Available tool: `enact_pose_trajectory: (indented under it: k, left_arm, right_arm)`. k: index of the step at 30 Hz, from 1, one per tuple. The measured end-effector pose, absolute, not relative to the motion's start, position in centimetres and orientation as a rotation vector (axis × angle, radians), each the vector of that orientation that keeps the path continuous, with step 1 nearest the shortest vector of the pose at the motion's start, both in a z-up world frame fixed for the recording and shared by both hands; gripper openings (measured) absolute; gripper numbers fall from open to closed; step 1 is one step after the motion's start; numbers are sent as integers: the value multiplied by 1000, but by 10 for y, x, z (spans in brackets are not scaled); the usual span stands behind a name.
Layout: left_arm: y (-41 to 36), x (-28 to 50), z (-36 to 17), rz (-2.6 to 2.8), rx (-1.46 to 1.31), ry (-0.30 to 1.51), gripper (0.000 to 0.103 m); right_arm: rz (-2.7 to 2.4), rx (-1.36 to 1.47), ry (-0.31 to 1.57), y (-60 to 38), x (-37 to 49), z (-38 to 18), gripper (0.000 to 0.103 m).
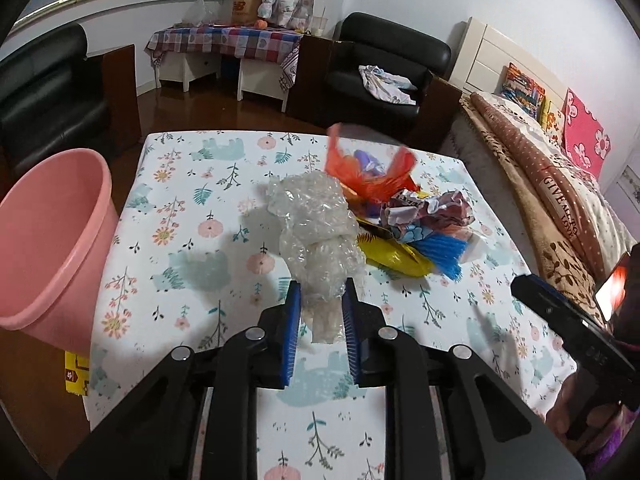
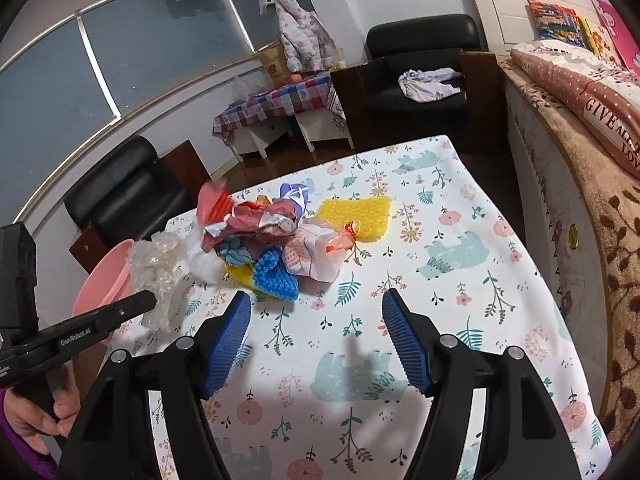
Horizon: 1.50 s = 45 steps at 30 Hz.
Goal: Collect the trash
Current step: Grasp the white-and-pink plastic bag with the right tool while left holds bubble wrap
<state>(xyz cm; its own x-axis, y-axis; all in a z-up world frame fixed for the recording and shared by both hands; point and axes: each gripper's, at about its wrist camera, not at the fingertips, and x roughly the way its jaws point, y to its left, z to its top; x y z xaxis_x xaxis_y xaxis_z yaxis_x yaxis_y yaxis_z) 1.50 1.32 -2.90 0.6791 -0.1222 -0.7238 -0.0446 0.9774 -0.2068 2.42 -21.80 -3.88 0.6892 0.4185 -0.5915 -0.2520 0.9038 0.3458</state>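
My left gripper (image 1: 322, 300) is shut on a clear wad of bubble wrap (image 1: 316, 224) and holds it above the floral tablecloth; the wad also shows in the right wrist view (image 2: 158, 264). A pile of trash (image 1: 404, 208) lies on the table: orange plastic (image 1: 368, 168), crumpled wrappers, a yellow bag (image 1: 394, 258), a blue mesh piece (image 2: 274, 274) and a yellow mesh sheet (image 2: 356, 212). A pink bin (image 1: 52, 240) stands at the table's left edge. My right gripper (image 2: 316, 308) is open and empty, above the table in front of the pile.
The table (image 1: 180, 216) has a floral cloth. A bed (image 1: 560, 184) runs along its right side. Black armchairs (image 1: 384, 68) and a checked side table (image 1: 224, 40) stand behind. A yellow box (image 1: 76, 376) lies on the floor by the bin.
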Motion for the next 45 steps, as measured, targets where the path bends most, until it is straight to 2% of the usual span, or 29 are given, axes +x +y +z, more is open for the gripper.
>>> enact_pose_trajectory:
  k: [8, 17, 30, 31, 33, 36, 38, 45]
  left_arm:
    - [14, -3, -19, -80, -198, 792, 20]
    - [33, -23, -4, -73, -231, 733, 20]
    - [48, -31, -10, -59, -257, 743, 20]
    - [48, -32, -10, -57, -256, 744, 20]
    - [48, -33, -12, -53, -258, 746, 20]
    - [49, -32, -13, -56, -265, 749, 20]
    - [48, -30, -13, -64, -266, 746, 20]
    - [39, -21, -9, -137, -263, 729, 20]
  right_arm:
    - [390, 263, 727, -222, 34, -33, 51]
    - [428, 275, 686, -210, 59, -1, 50]
    - [432, 287, 854, -202, 105, -51, 48]
    - [439, 288, 863, -199, 107, -53, 44]
    - [449, 280, 885, -189, 111, -59, 23]
    - [476, 278, 878, -182, 107, -58, 6]
    - [476, 264, 855, -181, 99, -52, 3]
    - [409, 245, 752, -204, 60, -20, 2]
